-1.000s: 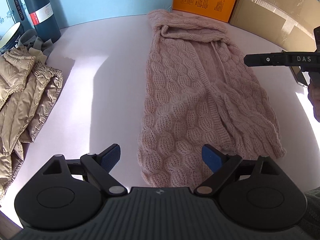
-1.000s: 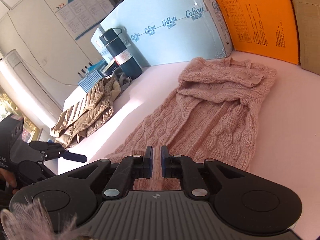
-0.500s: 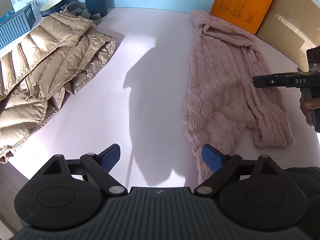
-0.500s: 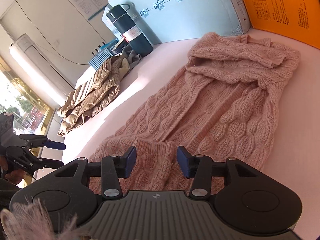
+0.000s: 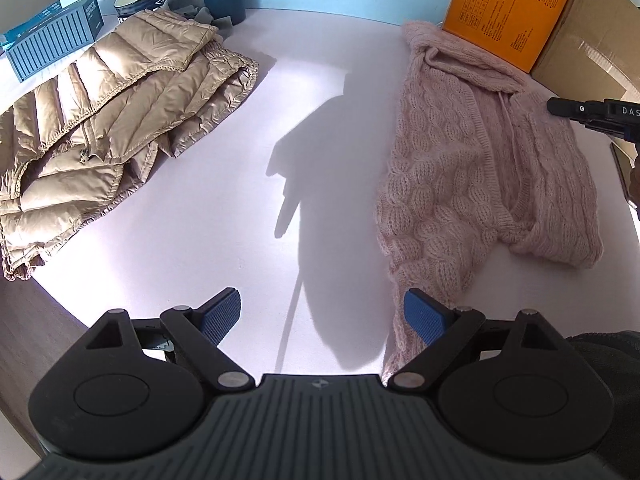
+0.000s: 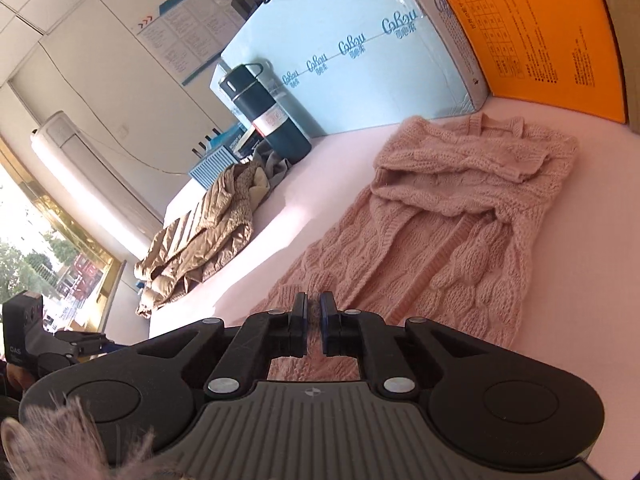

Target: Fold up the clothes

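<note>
**Right fingers pinching the cardigan hem, left ones hanging wide**

The pink cable-knit cardigan [image 5: 480,168] lies lengthwise on the pale table [image 5: 248,184], hood end up against the orange cardboard box [image 5: 516,4]. The right gripper [image 6: 313,312] has its fingers nearly together with a bit of fuzzy pink knit caught between them at the near hem. The left gripper [image 5: 320,316] has its fingers spread wide over bare table, nothing in them, just beside the cardigan's left edge.

My worry: that pinch looks thin. Loose chunky knit stretches, so pulling one corner alone could drag the whole thing crooked or slip free. The beige quilted puffer jacket [image 5: 104,120] sits well apart, so no tangling there.
</note>
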{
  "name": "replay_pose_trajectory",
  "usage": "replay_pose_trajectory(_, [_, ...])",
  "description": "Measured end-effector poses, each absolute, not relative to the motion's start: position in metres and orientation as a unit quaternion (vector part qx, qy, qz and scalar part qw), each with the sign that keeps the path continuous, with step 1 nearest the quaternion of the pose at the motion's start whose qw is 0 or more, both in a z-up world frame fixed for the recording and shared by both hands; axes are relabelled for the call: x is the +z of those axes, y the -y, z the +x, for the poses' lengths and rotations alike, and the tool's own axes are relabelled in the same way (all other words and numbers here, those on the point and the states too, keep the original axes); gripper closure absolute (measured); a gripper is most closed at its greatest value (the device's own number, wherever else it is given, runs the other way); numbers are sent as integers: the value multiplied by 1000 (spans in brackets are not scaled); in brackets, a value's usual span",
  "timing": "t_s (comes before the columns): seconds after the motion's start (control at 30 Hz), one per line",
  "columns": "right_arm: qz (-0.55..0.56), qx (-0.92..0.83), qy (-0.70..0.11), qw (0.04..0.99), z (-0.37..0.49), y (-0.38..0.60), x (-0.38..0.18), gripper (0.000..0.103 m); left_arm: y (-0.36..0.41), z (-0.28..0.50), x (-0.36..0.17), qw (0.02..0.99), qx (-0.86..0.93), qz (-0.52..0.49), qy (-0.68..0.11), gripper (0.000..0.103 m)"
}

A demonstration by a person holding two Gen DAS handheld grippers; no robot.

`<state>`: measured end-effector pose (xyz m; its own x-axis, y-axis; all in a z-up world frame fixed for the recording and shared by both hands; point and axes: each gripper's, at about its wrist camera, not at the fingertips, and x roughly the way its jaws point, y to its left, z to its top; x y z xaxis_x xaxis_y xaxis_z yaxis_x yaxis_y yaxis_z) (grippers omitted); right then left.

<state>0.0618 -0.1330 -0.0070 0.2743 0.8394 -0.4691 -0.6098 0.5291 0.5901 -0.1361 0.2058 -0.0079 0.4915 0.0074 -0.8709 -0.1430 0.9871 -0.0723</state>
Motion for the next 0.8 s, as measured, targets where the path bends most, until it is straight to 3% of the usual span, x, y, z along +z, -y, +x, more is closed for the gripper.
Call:
replay_pose_trajectory(0.17, [131, 405, -367, 827, 97, 152, 0, 97, -205, -138, -9, 860, 51, -70, -503, 15])
replay_pose_trajectory(0.4, [60, 348, -403, 844, 123, 143, -39, 97, -209, -150, -12, 859, 67, -75, -502, 15])
replay_pose_trajectory(0.47, [63, 331, -406, 850, 122, 145, -44, 91, -214, -155, -11, 859, 72, -84, -500, 15])
replay_pose_trajectory(0.53, [74, 306, -388, 866, 114, 151, -39, 74, -219, -163, -11, 859, 73, -94, -499, 15])
replay_pose_trajectory(0.67, [71, 313, -326, 889, 80, 153, -14, 65, -225, -180, -9, 861, 34, -107, -497, 15])
replay_pose_trajectory(0.73, [49, 372, -316, 871, 58, 140, -3, 47, -221, -190, -7, 862, -15, -99, -498, 15])
replay_pose_trajectory(0.8, [24, 431, -307, 848, 34, 124, 4, 46, -213, -197, -7, 862, -49, -74, -500, 15])
